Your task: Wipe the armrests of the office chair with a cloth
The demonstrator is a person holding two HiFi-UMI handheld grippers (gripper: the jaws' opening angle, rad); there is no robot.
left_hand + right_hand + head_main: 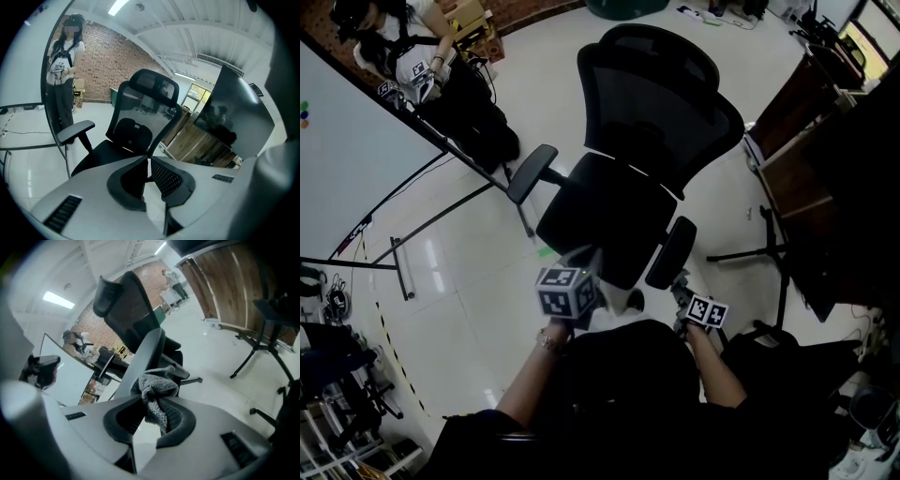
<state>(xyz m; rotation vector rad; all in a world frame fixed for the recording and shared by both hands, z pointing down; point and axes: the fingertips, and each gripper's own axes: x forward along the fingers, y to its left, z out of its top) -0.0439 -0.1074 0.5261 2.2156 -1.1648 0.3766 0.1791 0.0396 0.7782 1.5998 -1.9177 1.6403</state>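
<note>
Although both armrests lie within reach, only one is lined up for wiping. Furthest left, the left hand-held gripper [148, 161] is held with its jaws brought together at the tips, and nothing is gripped between them. Ahead of it and off to its left, well apart, the left-side armrest [75, 131] is seen standing out from the office chair [628, 178], whose seat and mesh back fill the space straight ahead of that gripper. To the right of the seat, the right-side armrest [671, 251] is found directly ahead of the right hand-held gripper [151, 404], with its near end just beside the jaw tips. Its long axis is judged to run straight away from that gripper, roughly in line with the jaws, so a forward push along it is what the coming stroke is judged to call for. The right hand-held gripper is closed on a grey knitted cloth [154, 386], which is bunched between the jaws and spills past their tips towards this armrest. Whether the cloth is pressed against it cannot be told. The right hand-held gripper is clearly the nearer one here; the left-side armrest would have to be reached across the seat.
</note>
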